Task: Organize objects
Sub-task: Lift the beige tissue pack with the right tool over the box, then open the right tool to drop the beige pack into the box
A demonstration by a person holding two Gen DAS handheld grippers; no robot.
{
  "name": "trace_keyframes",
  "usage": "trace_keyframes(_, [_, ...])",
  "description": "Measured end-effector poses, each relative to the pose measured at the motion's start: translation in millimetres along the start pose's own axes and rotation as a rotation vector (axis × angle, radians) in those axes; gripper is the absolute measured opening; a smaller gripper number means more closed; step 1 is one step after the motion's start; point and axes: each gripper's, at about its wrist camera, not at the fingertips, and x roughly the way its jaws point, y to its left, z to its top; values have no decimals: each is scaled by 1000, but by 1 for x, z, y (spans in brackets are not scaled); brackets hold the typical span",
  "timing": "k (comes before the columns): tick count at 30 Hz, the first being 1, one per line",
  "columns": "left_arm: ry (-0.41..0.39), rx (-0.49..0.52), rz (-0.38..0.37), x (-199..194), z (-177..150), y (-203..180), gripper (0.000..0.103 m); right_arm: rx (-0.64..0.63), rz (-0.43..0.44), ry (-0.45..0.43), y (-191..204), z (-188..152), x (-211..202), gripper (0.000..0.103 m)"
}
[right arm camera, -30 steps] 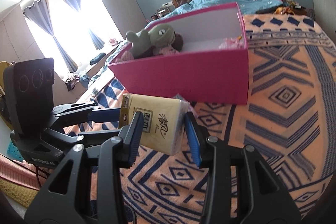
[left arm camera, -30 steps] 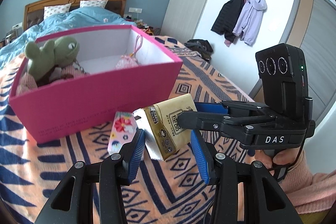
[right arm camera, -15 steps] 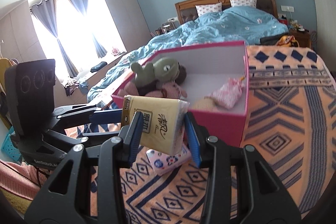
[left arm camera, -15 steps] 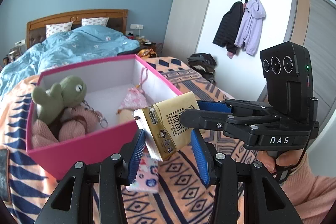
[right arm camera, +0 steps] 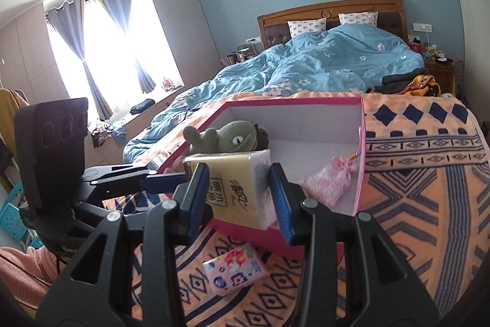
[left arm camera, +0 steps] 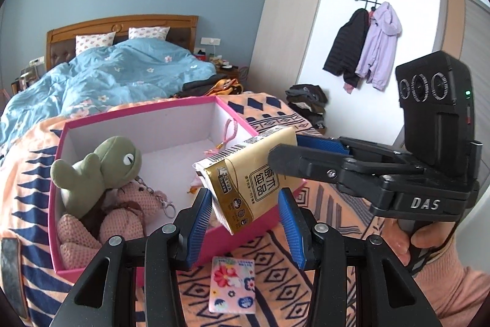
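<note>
A yellow tissue pack [left arm camera: 251, 180] hangs in the air over the near wall of the open pink box [left arm camera: 137, 112]. My left gripper [left arm camera: 246, 213] is shut on its lower end, blue pads on both sides. My right gripper [left arm camera: 284, 147] reaches in from the right and is shut on the same pack. In the right wrist view the pack [right arm camera: 235, 189] sits between the right gripper's [right arm camera: 239, 192] pads, while the left gripper [right arm camera: 171, 176] comes in from the left. In the box lie a green plush turtle [left arm camera: 101, 167], a pink knitted bear [left arm camera: 122, 219] and a pink sachet [right arm camera: 330, 180].
A small floral tissue pack [left arm camera: 232, 284] lies on the patterned blanket [right arm camera: 428, 204] just in front of the box. A dark flat object [left arm camera: 10, 275] sits at the left edge. A blue duvet [right arm camera: 321, 66] covers the bed behind. A hand in a pink sleeve [left arm camera: 444, 281] holds the right gripper.
Both grippers have risen with the yellow pack and moved toward the box, from in front of its wall to above its near rim. The floral pack stays on the blanket below.
</note>
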Motion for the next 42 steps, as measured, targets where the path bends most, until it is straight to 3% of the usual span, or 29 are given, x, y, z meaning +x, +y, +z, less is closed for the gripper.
trace_keyframes(20, [77, -40, 54, 40, 15, 31, 45, 80, -25, 102, -38, 10, 57, 44])
trace_keyframes(34, [157, -59, 116, 81, 16, 49, 45, 126, -89, 190, -57, 13, 97, 45])
trace_keyframes(42, [157, -40, 184, 86, 11, 49, 47, 118, -131, 169, -56, 10, 94, 45])
